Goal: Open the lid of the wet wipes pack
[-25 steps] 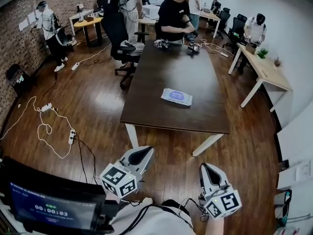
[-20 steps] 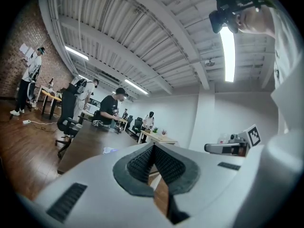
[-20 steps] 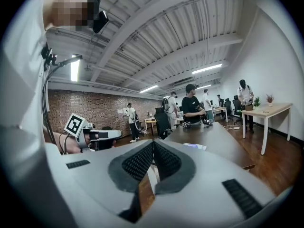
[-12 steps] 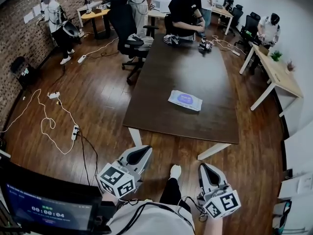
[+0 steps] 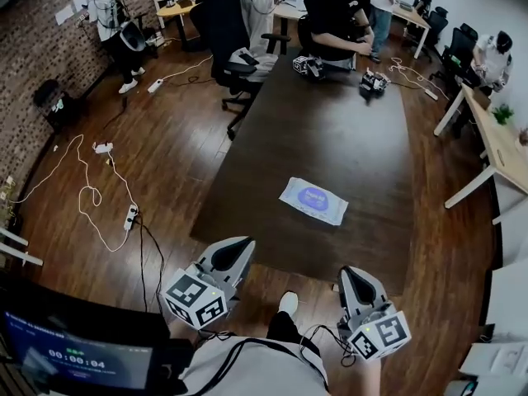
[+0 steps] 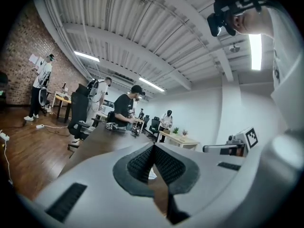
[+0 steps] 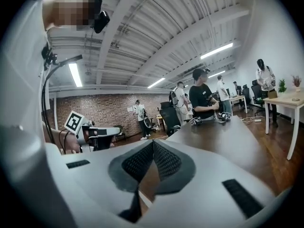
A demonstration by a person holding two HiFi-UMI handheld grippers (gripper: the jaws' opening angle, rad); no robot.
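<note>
In the head view the dark surface (image 5: pixel 346 139) has drawn much closer than it was a second ago, and its near edge now reaches the two grippers. The approach looks nearly done, though nothing has been touched yet. The wet wipes pack (image 5: pixel 313 200) lies flat near the middle of the surface with its blue oval patch, probably the lid, facing up. It sits ahead of the left gripper (image 5: pixel 235 252) and the right gripper (image 5: pixel 353 277), between their lines and well apart from both. In the left gripper view the jaws of the left gripper (image 6: pixel 153 151) are pressed together on nothing, and a pale scrap beyond them may be the pack. In the right gripper view the jaws of the right gripper (image 7: pixel 153 144) are likewise together and empty, with bare surface (image 7: pixel 228 137) stretching ahead.
</note>
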